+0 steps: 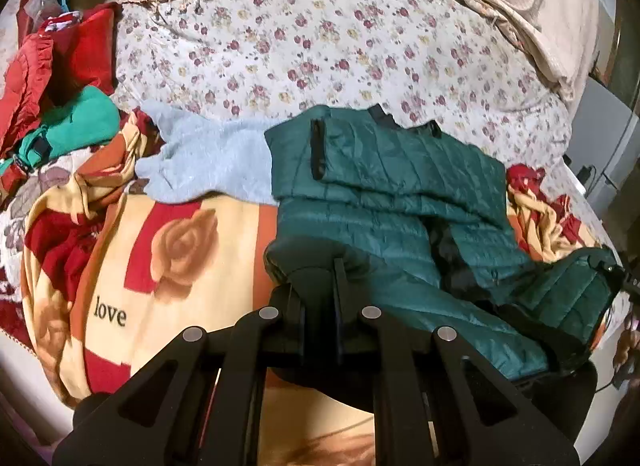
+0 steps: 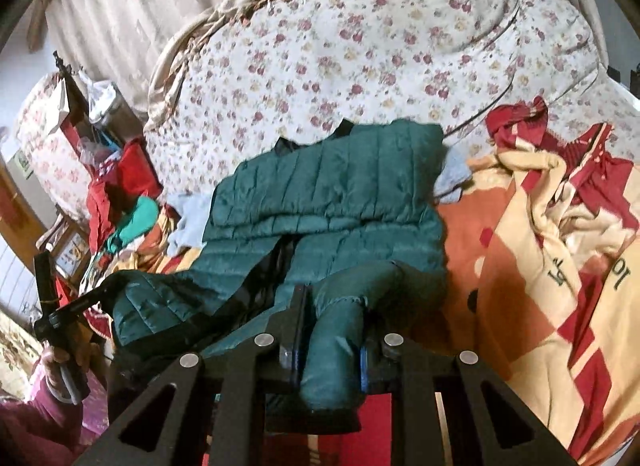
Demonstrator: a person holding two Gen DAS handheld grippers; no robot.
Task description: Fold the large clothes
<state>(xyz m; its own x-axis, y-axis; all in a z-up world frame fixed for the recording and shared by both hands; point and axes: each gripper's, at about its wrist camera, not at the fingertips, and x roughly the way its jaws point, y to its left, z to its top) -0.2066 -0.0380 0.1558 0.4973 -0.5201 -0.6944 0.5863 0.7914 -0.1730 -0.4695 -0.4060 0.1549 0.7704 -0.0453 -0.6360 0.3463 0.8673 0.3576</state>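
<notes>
Quilted green jacket (image 1: 384,169) hem hidden inside both grippers

My left gripper's fingertips (image 1: 338,266) are buried in the green quilted jacket (image 1: 384,169), so I cannot see where the pads end. The jacket also covers part of the pale blue fleece (image 1: 200,161), hiding its right end. In the right wrist view a roll of jacket hem fills my right gripper (image 2: 332,330) and hides the inner faces of its pads. The printed blanket (image 2: 560,266) runs off the right edge, its lettering cut short and unreadable. The hand (image 2: 66,358) at the lower left is half out of frame and blurred.
</notes>
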